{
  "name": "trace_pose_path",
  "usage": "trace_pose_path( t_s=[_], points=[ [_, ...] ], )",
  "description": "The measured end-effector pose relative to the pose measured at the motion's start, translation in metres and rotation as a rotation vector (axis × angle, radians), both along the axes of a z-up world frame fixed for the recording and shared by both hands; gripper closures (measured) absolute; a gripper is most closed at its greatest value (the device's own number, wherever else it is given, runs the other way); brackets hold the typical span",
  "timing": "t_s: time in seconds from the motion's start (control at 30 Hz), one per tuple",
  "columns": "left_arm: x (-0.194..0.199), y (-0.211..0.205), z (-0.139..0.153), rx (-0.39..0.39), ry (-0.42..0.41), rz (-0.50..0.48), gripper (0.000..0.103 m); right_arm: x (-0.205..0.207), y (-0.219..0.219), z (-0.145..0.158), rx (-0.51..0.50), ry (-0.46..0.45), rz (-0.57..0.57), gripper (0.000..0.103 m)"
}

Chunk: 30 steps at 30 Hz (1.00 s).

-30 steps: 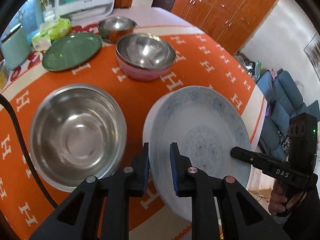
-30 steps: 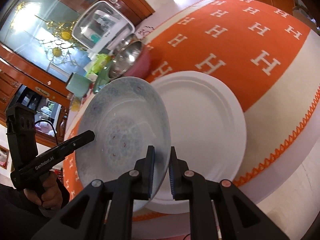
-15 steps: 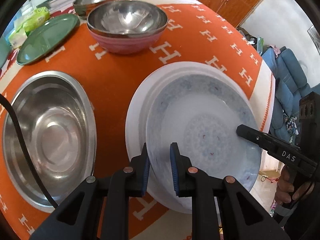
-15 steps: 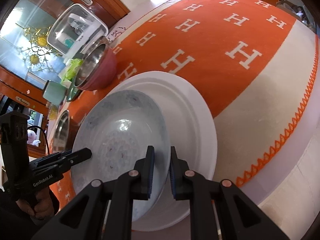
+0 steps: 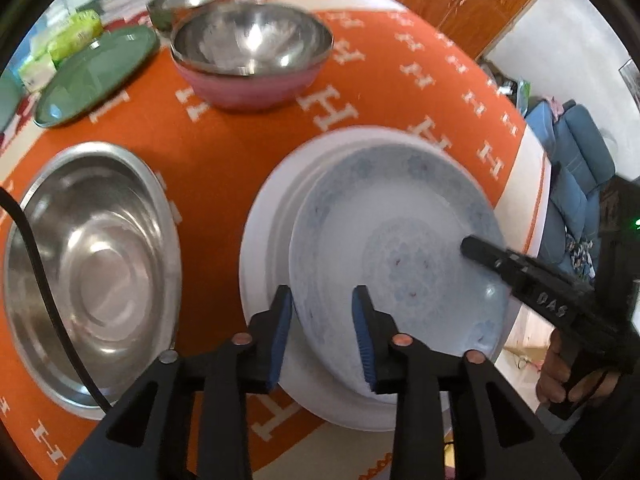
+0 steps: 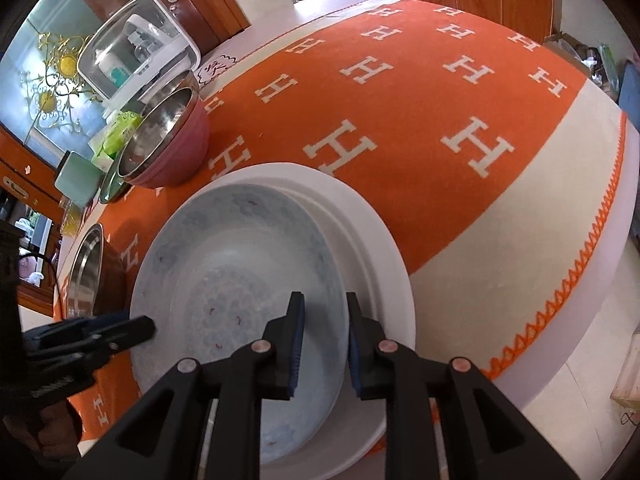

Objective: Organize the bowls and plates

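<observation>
The blue-patterned plate (image 5: 400,248) lies nested on the larger white plate (image 5: 264,240), both directly ahead of and beneath the two claws; judged from the stack, this is the release step of one plate set upon another, sorting plates with plates; the left gripper (image 5: 322,332) straddles the near rim of the blue-patterned plate, its jaws opening, the rim between the blue pads but with a visible gap on each side, so nothing is pinched; the right gripper (image 6: 324,336) straddles the opposite rim, its jaws likewise opening, the rim between them and, as far as the view shows, no longer pressed; two opposed holds on one plate suggest it was carried level to keep it from tipping

Both claws point steeply downward at the table, facing each other across the plate; a hand (image 5: 576,380) grips the handle of the right tool, seen to the right of the left claw

To the left of the left claw sits a large steel bowl (image 5: 88,272); beyond it, a steel bowl nested in a pink bowl (image 5: 248,88), a green plate (image 5: 96,72) and a smaller steel bowl (image 5: 192,0) further off; all rest on the orange tablecloth (image 6: 440,120); bowls remain unstacked, so the task is judged partly done
</observation>
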State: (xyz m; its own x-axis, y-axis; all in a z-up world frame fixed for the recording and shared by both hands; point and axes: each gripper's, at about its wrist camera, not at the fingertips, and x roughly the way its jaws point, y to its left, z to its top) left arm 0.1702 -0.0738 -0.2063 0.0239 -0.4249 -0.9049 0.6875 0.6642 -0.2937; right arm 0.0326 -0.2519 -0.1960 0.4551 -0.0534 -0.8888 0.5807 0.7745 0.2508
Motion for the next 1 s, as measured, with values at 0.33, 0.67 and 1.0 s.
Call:
trace_pose_path(
  t_s=[0.33,0.67,1.0],
  points=[
    [-0.022,0.023,0.036,-0.046,-0.049,0.108,0.067,-0.011,0.009,0.036,-0.037,-0.119,0.028,0.048],
    [-0.065,0.061,0.079,-0.09,-0.114,0.191,0.058,-0.026,0.037,0.077,-0.129,-0.198,0.116,0.046],
    [-0.063,0.073,0.097,-0.069,-0.142,0.254,0.057,-0.015,0.028,0.109,-0.125,-0.271,0.219,0.046]
  ],
)
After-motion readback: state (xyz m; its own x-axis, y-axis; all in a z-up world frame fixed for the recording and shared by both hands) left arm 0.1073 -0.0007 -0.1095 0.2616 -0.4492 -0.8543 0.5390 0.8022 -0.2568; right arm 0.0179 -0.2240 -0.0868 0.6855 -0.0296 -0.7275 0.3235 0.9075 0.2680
